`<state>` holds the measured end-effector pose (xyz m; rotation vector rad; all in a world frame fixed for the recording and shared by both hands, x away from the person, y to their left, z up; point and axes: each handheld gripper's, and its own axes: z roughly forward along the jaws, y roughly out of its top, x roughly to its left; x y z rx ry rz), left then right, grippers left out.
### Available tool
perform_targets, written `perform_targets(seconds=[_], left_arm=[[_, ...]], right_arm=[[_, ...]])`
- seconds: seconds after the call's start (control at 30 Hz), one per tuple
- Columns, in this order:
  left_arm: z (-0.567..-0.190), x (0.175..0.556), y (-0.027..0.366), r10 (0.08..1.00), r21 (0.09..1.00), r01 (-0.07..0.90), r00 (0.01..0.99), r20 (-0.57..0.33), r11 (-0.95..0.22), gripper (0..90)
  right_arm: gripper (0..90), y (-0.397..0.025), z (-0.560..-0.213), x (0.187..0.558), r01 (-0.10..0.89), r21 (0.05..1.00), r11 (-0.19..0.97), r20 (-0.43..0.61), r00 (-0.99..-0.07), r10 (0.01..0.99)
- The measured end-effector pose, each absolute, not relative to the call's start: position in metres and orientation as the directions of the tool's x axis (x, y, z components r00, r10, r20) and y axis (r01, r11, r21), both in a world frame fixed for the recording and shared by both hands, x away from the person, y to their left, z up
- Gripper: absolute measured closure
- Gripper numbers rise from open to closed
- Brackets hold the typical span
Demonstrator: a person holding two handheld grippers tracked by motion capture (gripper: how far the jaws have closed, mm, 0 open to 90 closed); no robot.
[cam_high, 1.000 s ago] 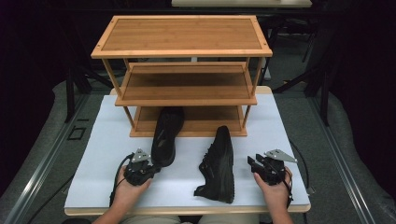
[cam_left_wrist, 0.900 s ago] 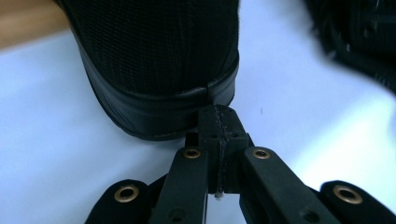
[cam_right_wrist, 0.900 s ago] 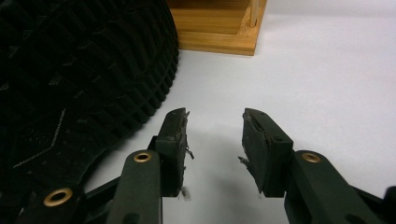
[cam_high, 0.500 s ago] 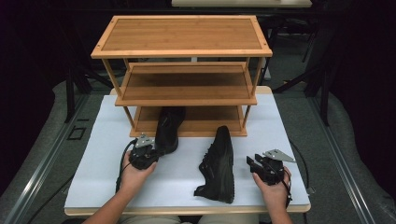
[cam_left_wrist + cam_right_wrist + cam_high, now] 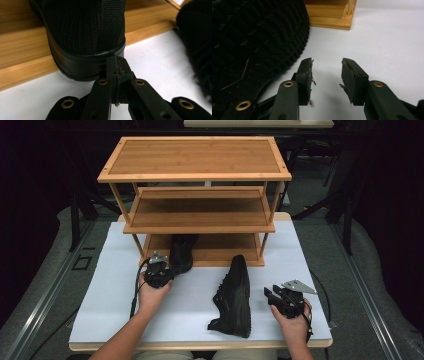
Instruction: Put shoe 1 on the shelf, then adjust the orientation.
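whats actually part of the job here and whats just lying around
In the job, it seems:
shoe on the bottom shelf, left gripper shut against its heel
shoe on its side
wooden rack
right gripper, open

Lying about:
white table, merely the surface

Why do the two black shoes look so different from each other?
The shoe on the rack stands upright, its front on the bottom shelf; the shoe on the table lies tipped on its side, showing its bumpy sole. The left claw, jaws together, presses against the first shoe's heel; the right claw sits open beside the second, not touching. Both are black and look like a pair.
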<state>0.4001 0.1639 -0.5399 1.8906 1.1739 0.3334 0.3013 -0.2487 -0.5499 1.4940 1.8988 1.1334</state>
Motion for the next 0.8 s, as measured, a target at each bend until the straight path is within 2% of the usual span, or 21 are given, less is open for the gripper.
perform_targets(seconds=[0.13, 0.17, 0.3, 0.33, 0.37, 0.4, 0.47, 0.5, 0.53, 0.7, 0.77, 0.8], left_arm=[[-0.539, 0.403, 0.166, 0.828, 0.769, 0.612, 0.518, -0.216, -0.182, 89.9], [-0.538, 0.402, 0.166, 0.831, 0.769, 0.614, 0.512, -0.216, -0.178, 85.8], [-0.53, 0.391, 0.17, 0.808, 0.784, 0.592, 0.547, -0.22, -0.187, 84.1], [-0.527, 0.387, 0.172, 0.804, 0.789, 0.584, 0.554, -0.214, -0.193, 83.1], [-0.524, 0.383, 0.175, 0.802, 0.792, 0.579, 0.559, -0.21, -0.196, 83.1], [-0.521, 0.379, 0.178, 0.801, 0.793, 0.577, 0.56, -0.209, -0.196, 82.4], [-0.518, 0.371, 0.189, 0.797, 0.792, 0.578, 0.565, -0.215, -0.197, 79.1], [-0.517, 0.366, 0.195, 0.796, 0.792, 0.577, 0.567, -0.214, -0.198, 78.2], [-0.517, 0.359, 0.203, 0.795, 0.787, 0.582, 0.568, -0.212, -0.206, 77.5], [-0.518, 0.344, 0.222, 0.796, 0.785, 0.582, 0.569, -0.207, -0.212, 73.4], [-0.521, 0.336, 0.235, 0.793, 0.785, 0.581, 0.573, -0.207, -0.215, 69.6], [-0.523, 0.334, 0.24, 0.791, 0.787, 0.58, 0.573, -0.213, -0.208, 69.5]], right_arm=[[60.6, -0.247, -0.547, 0.3, 0.552, 0.83, 0.076, 0.117, -0.306, 0.945], [60.5, -0.245, -0.545, 0.3, 0.551, 0.83, 0.082, 0.116, -0.314, 0.942], [60.0, -0.24, -0.538, 0.297, 0.529, 0.844, 0.085, 0.12, -0.341, 0.932], [68.2, -0.236, -0.532, 0.294, 0.529, 0.842, 0.106, 0.138, -0.4, 0.906], [68.2, -0.236, -0.532, 0.294, 0.529, 0.842, 0.106, 0.138, -0.4, 0.906], [74.3, -0.23, -0.527, 0.292, 0.529, 0.838, 0.134, 0.094, -0.382, 0.919], [82.3, -0.22, -0.519, 0.289, 0.498, 0.845, 0.196, 0.074, -0.471, 0.879], [85.9, -0.216, -0.516, 0.287, 0.492, 0.843, 0.216, 0.037, -0.455, 0.89], [90.0, -0.209, -0.509, 0.285, 0.484, 0.841, 0.243, 0.029, -0.487, 0.873], [90.0, -0.196, -0.497, 0.281, 0.488, 0.829, 0.274, 0.04, -0.54, 0.841], [90.0, -0.184, -0.488, 0.276, 0.485, 0.815, 0.316, -0.003, -0.543, 0.84], [90.0, -0.18, -0.488, 0.276, 0.47, 0.827, 0.308, 0.028, -0.582, 0.813]])
